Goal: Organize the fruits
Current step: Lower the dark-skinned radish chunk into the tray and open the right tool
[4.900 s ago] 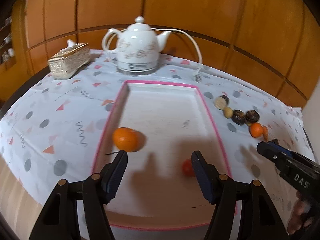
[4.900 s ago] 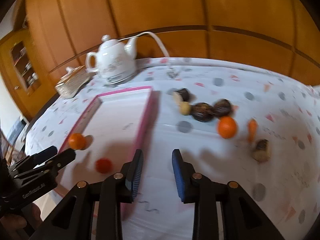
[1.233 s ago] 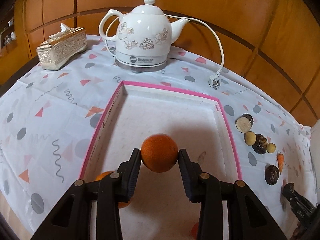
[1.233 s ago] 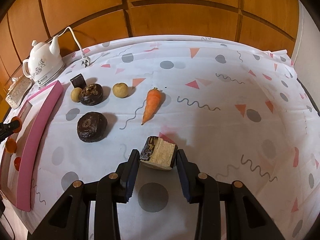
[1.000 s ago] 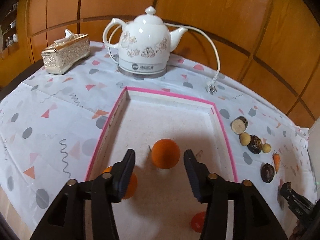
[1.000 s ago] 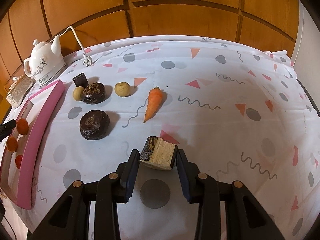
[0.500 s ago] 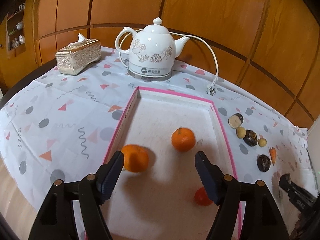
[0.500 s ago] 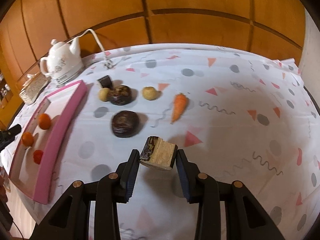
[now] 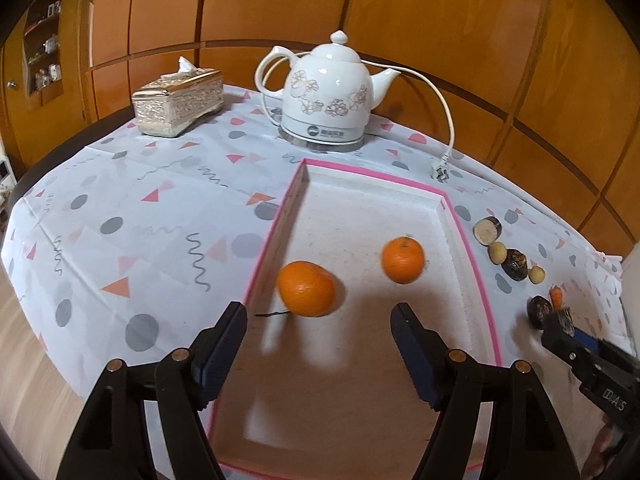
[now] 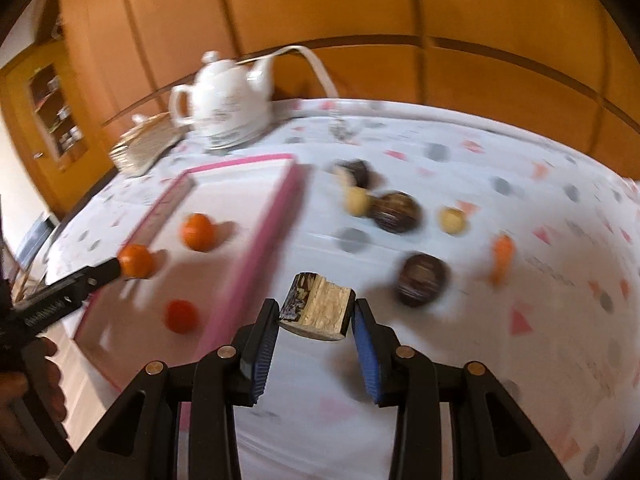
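Above pink tray (image 9: pixel 468 248): left gripper (image 9: pixel 318 322) jaws wide, empty; right gripper (image 10: pixel 316 318) jaws clamping cut fruit chunk (image 10: pixel 318 312).

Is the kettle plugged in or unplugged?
Unplugged: the kettle's plug lies loose on the tablecloth beside the tray.

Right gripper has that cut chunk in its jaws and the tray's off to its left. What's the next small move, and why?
Probably carry it left over the pink tray rim and lower it onto bare floor. The right gripper is shut on the cut chunk above the cloth, beside the rim; the left gripper is open and empty.
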Motion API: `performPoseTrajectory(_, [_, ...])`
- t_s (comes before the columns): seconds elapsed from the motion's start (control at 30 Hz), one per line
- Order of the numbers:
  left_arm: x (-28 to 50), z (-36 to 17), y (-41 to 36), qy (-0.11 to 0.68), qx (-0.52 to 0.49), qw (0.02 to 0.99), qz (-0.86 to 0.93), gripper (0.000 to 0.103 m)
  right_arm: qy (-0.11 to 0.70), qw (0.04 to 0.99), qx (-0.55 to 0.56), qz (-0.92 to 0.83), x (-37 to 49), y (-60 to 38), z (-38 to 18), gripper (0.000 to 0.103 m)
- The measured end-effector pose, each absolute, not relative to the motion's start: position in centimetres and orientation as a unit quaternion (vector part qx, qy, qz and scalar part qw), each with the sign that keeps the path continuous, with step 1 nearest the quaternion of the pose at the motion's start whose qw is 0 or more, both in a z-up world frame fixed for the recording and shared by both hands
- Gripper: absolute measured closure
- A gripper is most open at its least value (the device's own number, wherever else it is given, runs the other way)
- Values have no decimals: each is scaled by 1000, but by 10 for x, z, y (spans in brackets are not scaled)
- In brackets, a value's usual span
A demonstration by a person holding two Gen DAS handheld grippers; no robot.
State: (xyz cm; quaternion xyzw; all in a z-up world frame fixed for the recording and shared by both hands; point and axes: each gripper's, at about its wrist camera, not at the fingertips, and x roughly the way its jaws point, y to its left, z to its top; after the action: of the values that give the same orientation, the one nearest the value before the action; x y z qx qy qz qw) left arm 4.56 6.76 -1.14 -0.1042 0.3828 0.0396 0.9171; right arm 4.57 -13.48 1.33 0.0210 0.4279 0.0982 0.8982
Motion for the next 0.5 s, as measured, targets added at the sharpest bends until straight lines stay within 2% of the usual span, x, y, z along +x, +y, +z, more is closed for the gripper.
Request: performPoseTrajectory(0.5, [39,-10,80,381,-110,917,50,28,454,877,-18,155,83,-59,1,65])
